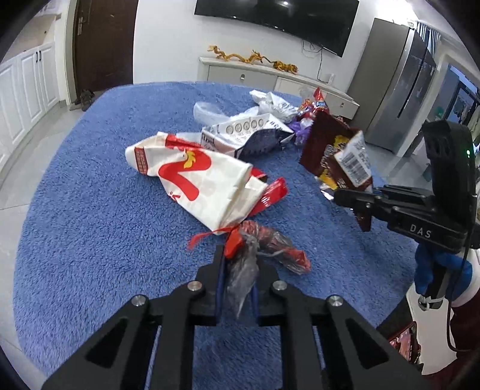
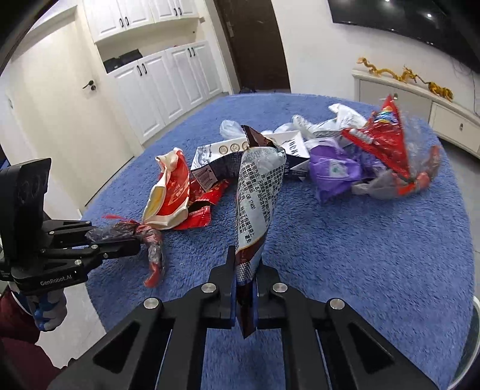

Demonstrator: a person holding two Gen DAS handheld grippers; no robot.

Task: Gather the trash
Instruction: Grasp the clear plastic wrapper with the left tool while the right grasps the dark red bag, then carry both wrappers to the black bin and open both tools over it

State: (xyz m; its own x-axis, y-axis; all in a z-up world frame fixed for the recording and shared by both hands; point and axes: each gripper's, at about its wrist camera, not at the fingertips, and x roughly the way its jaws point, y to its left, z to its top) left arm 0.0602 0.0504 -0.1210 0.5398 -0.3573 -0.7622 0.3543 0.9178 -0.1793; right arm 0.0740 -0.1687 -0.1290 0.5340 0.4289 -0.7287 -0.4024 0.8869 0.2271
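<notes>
Work surface: a round table covered in blue fleece cloth [image 1: 90, 210], set on a pale tiled floor. Landmark: the white-and-red paper bag [image 1: 195, 180] lying on the cloth.

Left gripper [image 1: 238, 264]: jaws closed on a crumpled clear-and-red plastic wrapper [image 1: 270, 243], just in front of the bag's near end, the wrapper's free part trailing over the cloth.

Right gripper [image 2: 244, 270]: jaws closed on the lower end of a brown-and-silver snack packet [image 2: 258, 186], which stands upright above the cloth, to the right of the bag.

Remaining trash: a dark blue-and-white printed packet [image 1: 249, 138] directly behind the bag; further behind and right of it, white plastic bags [image 1: 270, 102], a purple bag [image 2: 333, 171] and a red snack packet [image 2: 387, 135] in a loose heap.

Room: behind the bag, a low white sideboard [image 1: 240, 75] bearing golden dragon figurines [image 1: 237, 55], a wall-mounted television [image 1: 276, 15] above it, a dark brown door [image 1: 102, 42] left of the sideboard, white cupboards [image 2: 168, 81] further left, and a grey refrigerator [image 1: 399, 84] far right.
</notes>
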